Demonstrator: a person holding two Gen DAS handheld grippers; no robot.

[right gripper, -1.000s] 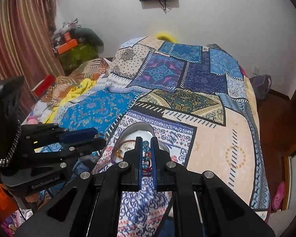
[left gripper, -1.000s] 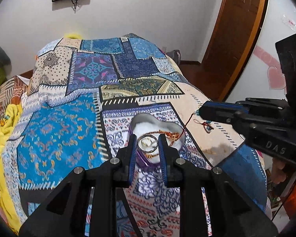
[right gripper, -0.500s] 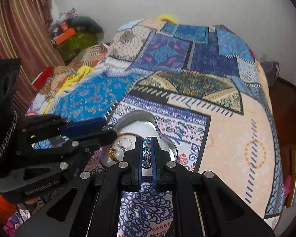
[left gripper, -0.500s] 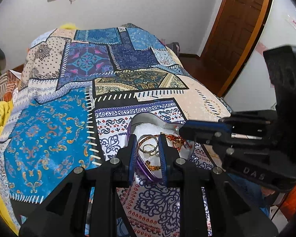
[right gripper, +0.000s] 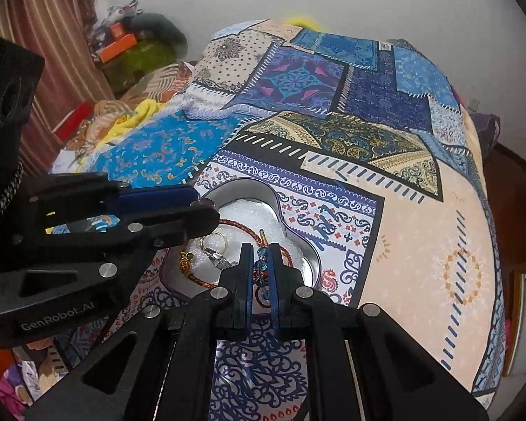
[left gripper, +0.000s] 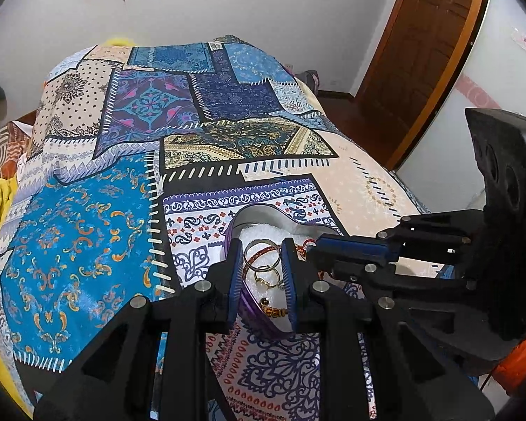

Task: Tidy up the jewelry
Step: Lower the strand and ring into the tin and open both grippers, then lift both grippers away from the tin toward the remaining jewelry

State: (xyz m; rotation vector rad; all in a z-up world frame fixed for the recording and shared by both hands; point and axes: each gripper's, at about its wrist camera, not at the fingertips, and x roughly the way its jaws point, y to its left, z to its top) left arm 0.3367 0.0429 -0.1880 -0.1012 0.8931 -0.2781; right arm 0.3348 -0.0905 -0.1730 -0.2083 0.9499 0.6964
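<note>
A heart-shaped metal tin [right gripper: 242, 189] with white padding lies on the quilt; it also shows in the left wrist view [left gripper: 259, 214]. It holds a red braided cord [right gripper: 249, 226], a gold ring [right gripper: 218, 240] and small pieces. My right gripper [right gripper: 260, 266] is shut on a blue beaded bracelet [right gripper: 261, 269], low over the tin's near side. My left gripper [left gripper: 262, 273] is shut on a gold bangle [left gripper: 261, 254] over the tin's left rim. Gold rings [left gripper: 268, 280] lie below it.
The patchwork quilt [right gripper: 333, 105] covers the bed. A wooden door [left gripper: 431, 45] stands at the right. Clutter and boxes [right gripper: 122, 45] sit by the striped curtain at the left, with a yellow cloth [right gripper: 136, 115] beside the bed.
Both grippers have come down and forward towards the tin, which now looks larger. The right gripper has brought the beaded bracelet over the padding. Both stay shut.
</note>
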